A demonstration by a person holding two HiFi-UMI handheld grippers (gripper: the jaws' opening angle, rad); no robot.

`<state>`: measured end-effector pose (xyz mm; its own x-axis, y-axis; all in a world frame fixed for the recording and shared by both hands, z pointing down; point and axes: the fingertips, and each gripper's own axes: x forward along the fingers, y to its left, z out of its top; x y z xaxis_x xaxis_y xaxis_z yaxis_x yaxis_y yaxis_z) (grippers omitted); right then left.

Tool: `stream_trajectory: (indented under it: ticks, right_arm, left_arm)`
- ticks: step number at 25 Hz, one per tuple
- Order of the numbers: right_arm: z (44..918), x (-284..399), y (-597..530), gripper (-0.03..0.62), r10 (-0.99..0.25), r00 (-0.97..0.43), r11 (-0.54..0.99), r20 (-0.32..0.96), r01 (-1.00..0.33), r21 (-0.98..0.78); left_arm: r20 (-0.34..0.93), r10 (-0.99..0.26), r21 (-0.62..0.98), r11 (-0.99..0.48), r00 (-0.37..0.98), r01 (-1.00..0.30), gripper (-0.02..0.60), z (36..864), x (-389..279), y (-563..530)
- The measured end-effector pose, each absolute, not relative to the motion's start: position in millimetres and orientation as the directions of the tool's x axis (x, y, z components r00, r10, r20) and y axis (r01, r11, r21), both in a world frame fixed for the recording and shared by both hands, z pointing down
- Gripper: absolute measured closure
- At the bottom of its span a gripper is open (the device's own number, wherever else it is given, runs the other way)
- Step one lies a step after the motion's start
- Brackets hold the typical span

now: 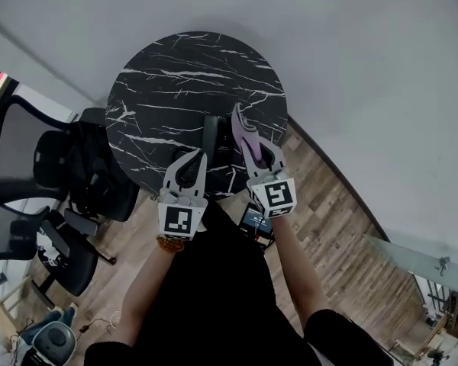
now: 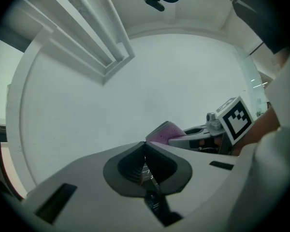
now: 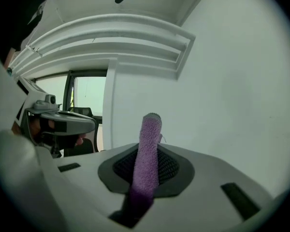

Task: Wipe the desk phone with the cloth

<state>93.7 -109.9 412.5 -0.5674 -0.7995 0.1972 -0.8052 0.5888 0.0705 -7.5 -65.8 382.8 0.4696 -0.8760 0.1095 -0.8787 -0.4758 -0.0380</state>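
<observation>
A round black marble table (image 1: 175,75) stands in front of me in the head view. A dark upright object (image 1: 211,137) sits near its front edge between the two grippers; it may be the desk phone, but it is too dark to tell. My right gripper (image 1: 246,137) is shut on a purple cloth (image 1: 240,125), which sticks up past the fingertips. The cloth (image 3: 149,149) fills the shut right gripper (image 3: 150,151) in its own view. My left gripper (image 1: 201,155) is shut and holds nothing. Its pads meet in the left gripper view (image 2: 145,148), where the cloth (image 2: 164,132) also shows.
Black office chairs (image 1: 30,166) crowd the left side on a wooden floor (image 1: 336,219). A grey wall (image 1: 351,44) curves behind the table. A small device with a lit screen (image 1: 256,223) shows under the right gripper's marker cube. Both gripper cameras face the wall and ceiling.
</observation>
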Motion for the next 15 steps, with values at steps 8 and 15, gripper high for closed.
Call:
stream_trajectory:
  ticks: [8,15]
  right_arm:
    - [481,68,-161,0.536,-0.647,-0.657,0.725,0.388,-0.687,0.045]
    - [536,33,-184,0.536,-0.521,-0.685,0.804,0.509,-0.595,0.023]
  left_arm:
    - [0.139,-0.896,-0.051,-0.431,0.421,-0.901,0.568,397,-15,-83]
    - [0.158,-0.907,-0.045,-0.401,0.389,-0.915,0.568,409,-35,-89]
